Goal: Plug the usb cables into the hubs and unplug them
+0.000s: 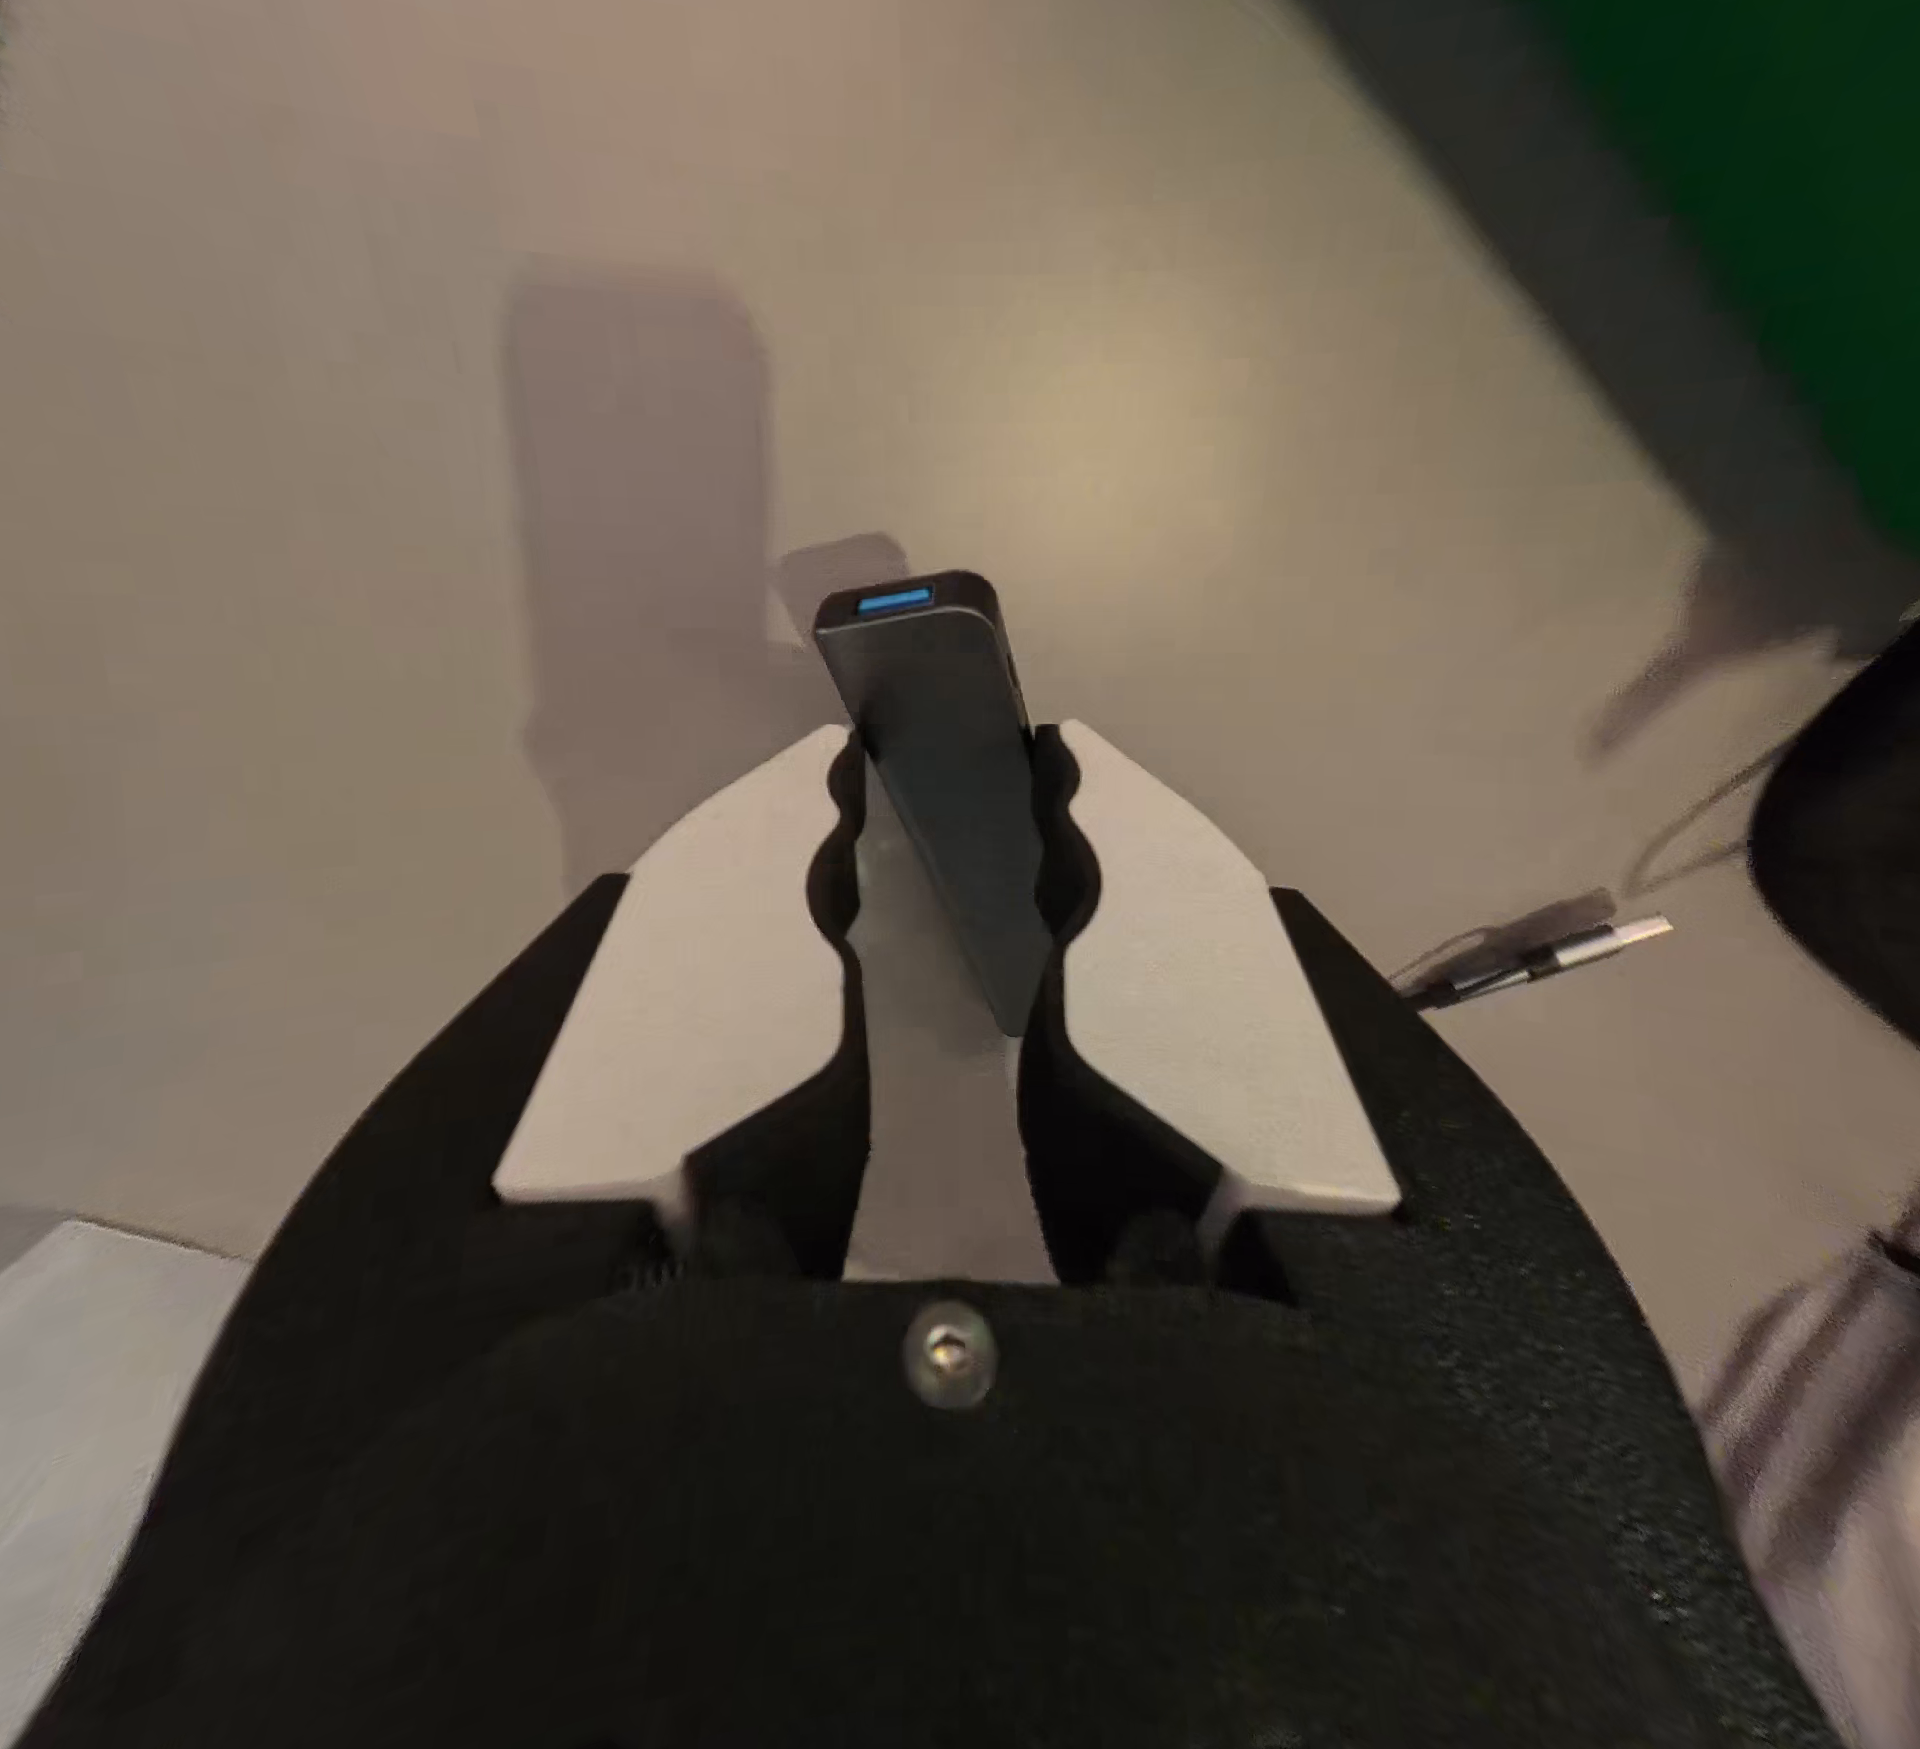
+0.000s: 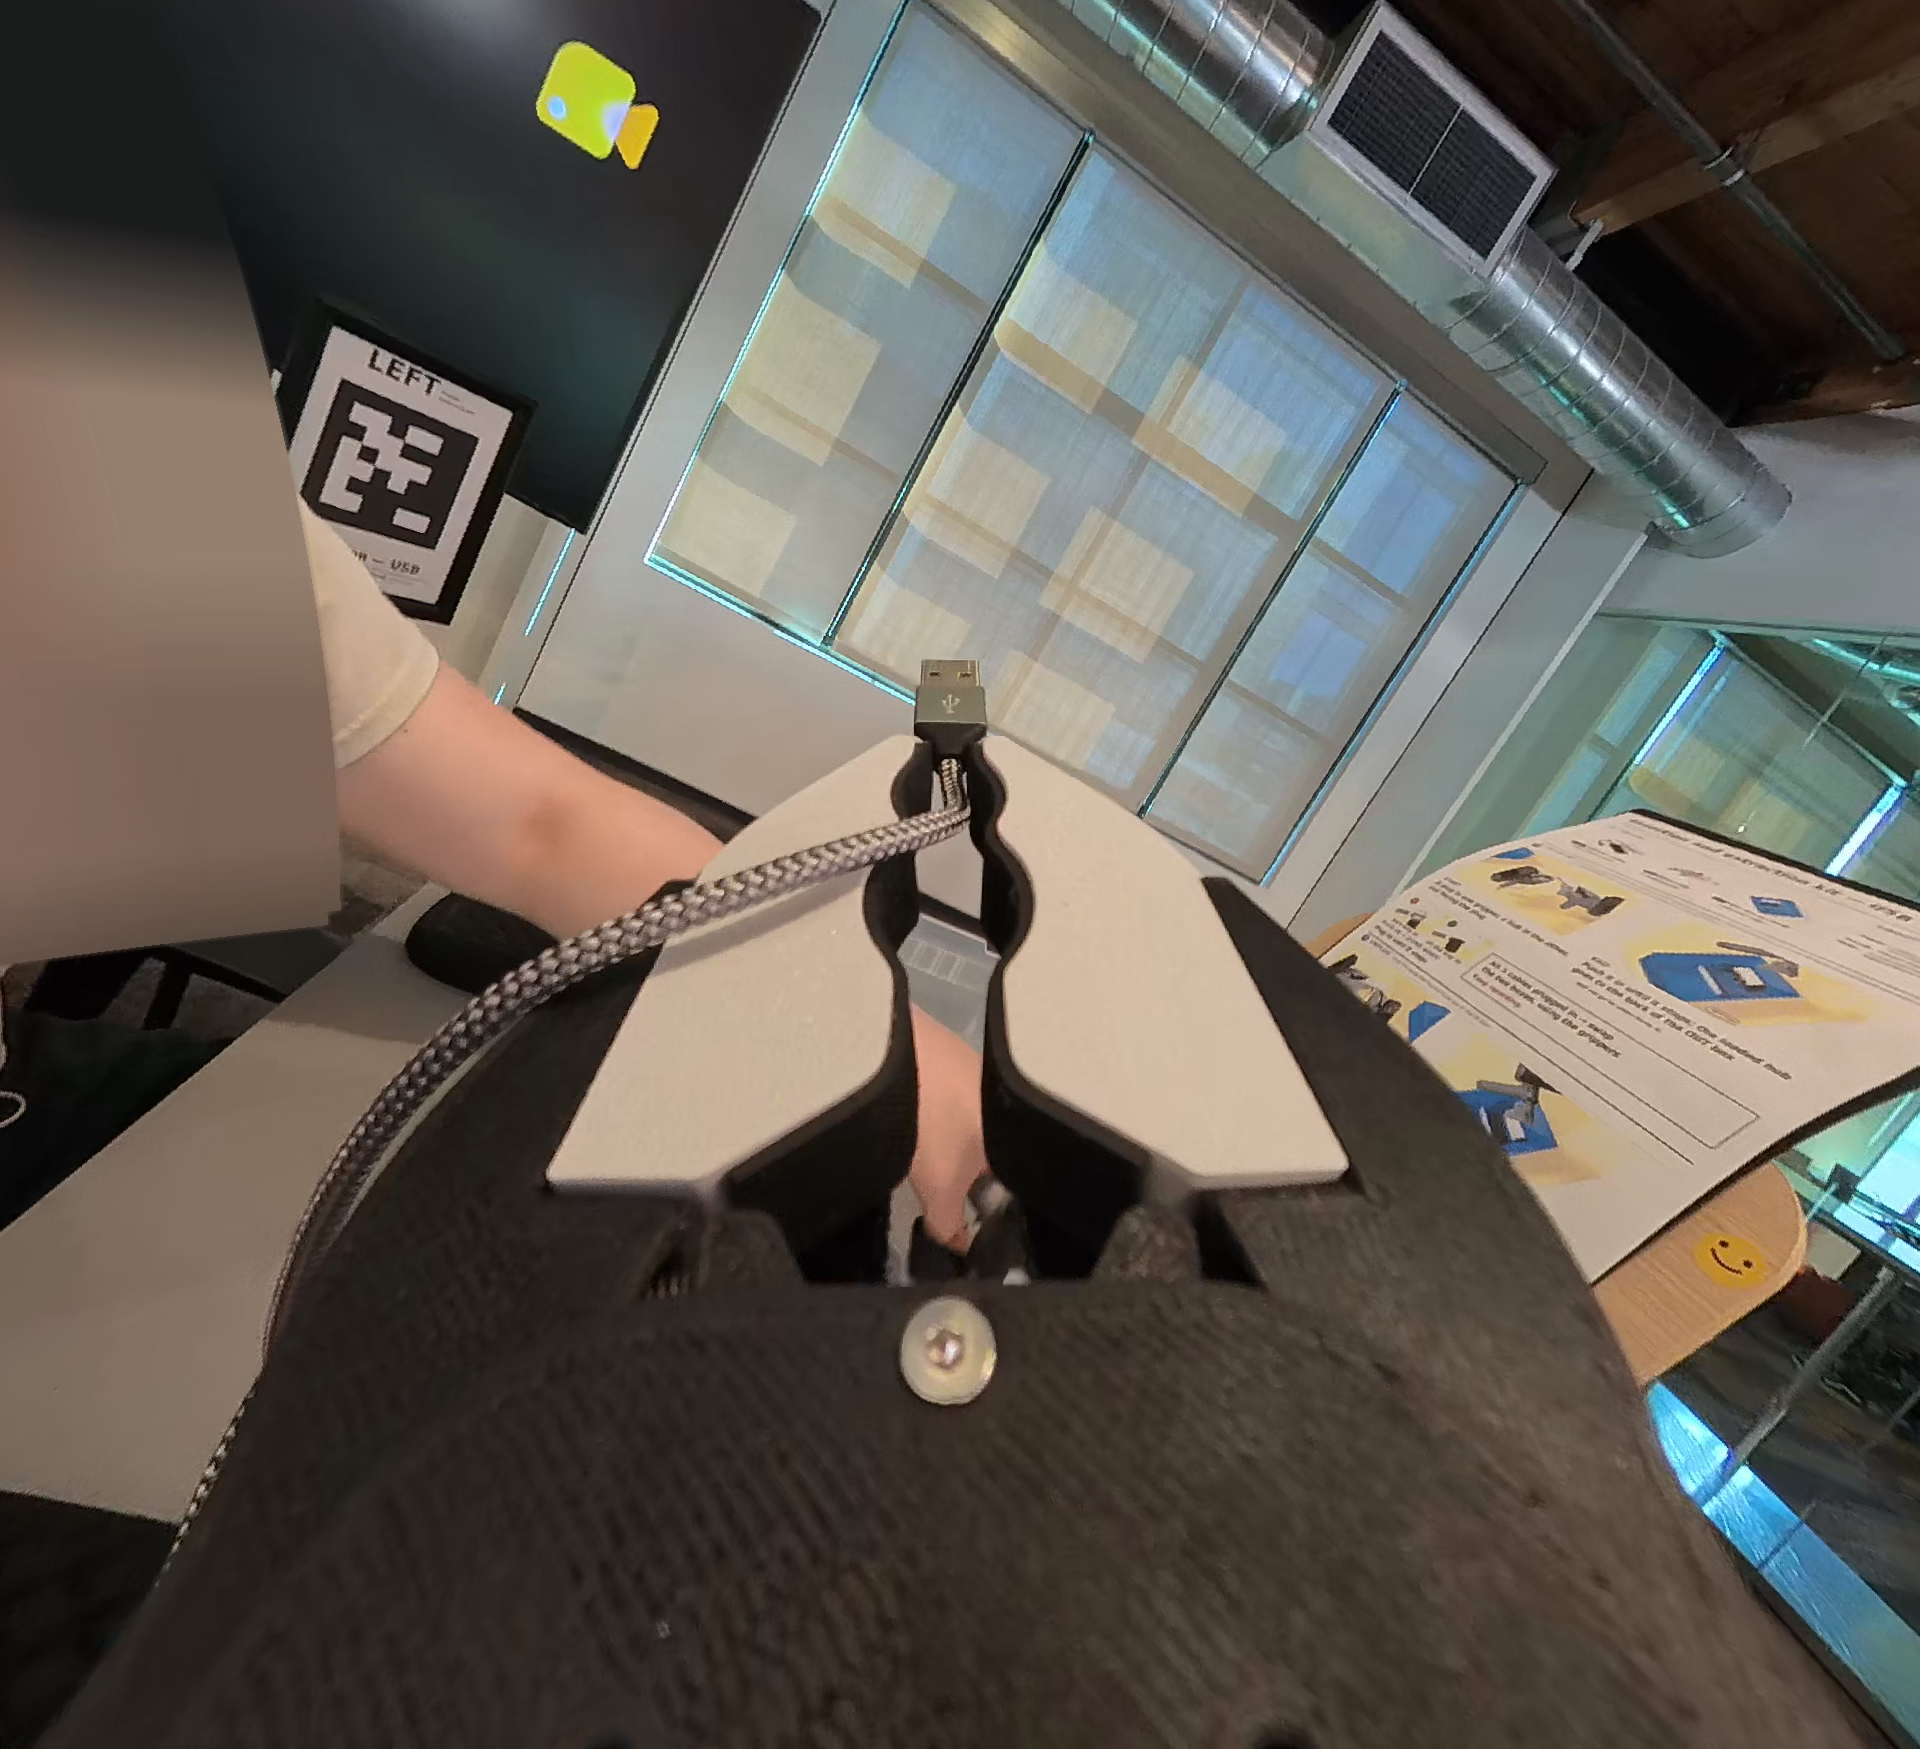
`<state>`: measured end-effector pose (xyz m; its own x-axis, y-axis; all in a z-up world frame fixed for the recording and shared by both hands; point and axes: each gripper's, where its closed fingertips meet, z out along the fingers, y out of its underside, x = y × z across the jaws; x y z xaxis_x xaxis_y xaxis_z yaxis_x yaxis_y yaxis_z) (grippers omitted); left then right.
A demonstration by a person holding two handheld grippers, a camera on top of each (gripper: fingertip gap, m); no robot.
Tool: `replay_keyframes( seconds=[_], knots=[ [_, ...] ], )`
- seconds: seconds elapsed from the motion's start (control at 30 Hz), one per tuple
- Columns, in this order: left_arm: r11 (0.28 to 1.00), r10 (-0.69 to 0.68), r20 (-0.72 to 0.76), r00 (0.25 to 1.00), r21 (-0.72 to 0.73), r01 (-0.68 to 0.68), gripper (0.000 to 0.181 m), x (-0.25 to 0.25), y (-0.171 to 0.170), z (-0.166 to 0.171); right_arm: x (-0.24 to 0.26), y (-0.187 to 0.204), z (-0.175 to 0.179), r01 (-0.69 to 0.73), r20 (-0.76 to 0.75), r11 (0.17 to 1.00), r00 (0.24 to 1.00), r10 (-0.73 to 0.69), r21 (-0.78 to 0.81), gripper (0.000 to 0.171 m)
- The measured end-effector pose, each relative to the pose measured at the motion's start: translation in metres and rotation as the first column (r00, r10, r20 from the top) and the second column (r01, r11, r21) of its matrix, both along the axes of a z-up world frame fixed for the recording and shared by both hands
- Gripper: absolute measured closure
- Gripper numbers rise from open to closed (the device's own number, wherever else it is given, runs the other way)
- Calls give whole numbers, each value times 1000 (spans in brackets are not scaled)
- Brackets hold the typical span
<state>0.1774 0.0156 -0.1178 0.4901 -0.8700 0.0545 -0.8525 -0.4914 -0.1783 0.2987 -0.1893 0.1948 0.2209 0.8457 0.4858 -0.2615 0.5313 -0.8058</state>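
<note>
My left gripper (image 1: 945,749) is shut on a slim dark grey USB hub (image 1: 951,795). The hub stands tilted between the fingers, its blue port (image 1: 894,603) facing up and away, above a pale table (image 1: 1143,349). My right gripper (image 2: 948,754) is shut on a grey USB-A plug (image 2: 950,697), which sticks out past the fingertips. Its braided grey cable (image 2: 623,920) curves back to the left over the left finger. The right gripper is raised and points toward a window. A loose silver USB plug (image 1: 1621,936) with thin cables lies on the table at the right in the left wrist view.
A dark blurred shape (image 1: 1839,826) sits at the right edge of the left wrist view, and a green area (image 1: 1714,37) lies beyond the table's far edge. In the right wrist view a person's arm (image 2: 520,816), a dark screen (image 2: 468,141), a marker card (image 2: 400,463) and a curled instruction sheet (image 2: 1621,993) show.
</note>
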Motion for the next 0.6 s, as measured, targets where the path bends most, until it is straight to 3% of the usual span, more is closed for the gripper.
replay_keyframes(
  seconds=[0.1, 0.17, 0.23, 0.33, 0.4, 0.53, 0.6],
  knots=[
    [981, 10, 283, 959, 184, -64, 151, 16, 18, 49, 3, 0, 1, -3, -16, 1000, 1000, 3, 2, 164],
    [925, -53, 496, 867, 352, -145, 160, 24, 28, 88, 4, 1, 1, -1, -20, 1000, 1000, 1, 1, 164],
    [852, -114, 593, 797, 471, -228, 168, 16, 28, 104, 4, 3, 0, 11, -14, 1000, 1000, -11, -4, 164],
    [804, -199, 633, 748, 541, -244, 181, 2, 7, 86, 5, 5, -2, 35, -6, 999, 999, -35, -5, 164],
    [822, -180, 625, 760, 520, -233, 181, -9, -6, 66, 5, 5, -2, 37, -3, 999, 999, -37, -5, 164],
    [839, -138, 685, 715, 465, -283, 181, -27, -19, 60, 2, 5, -3, 30, 2, 1000, 1000, -30, -4, 164],
    [836, -109, 649, 753, 469, -283, 180, -38, -14, 51, 2, 6, -3, 34, 5, 999, 999, -34, -5, 164]
  ],
)
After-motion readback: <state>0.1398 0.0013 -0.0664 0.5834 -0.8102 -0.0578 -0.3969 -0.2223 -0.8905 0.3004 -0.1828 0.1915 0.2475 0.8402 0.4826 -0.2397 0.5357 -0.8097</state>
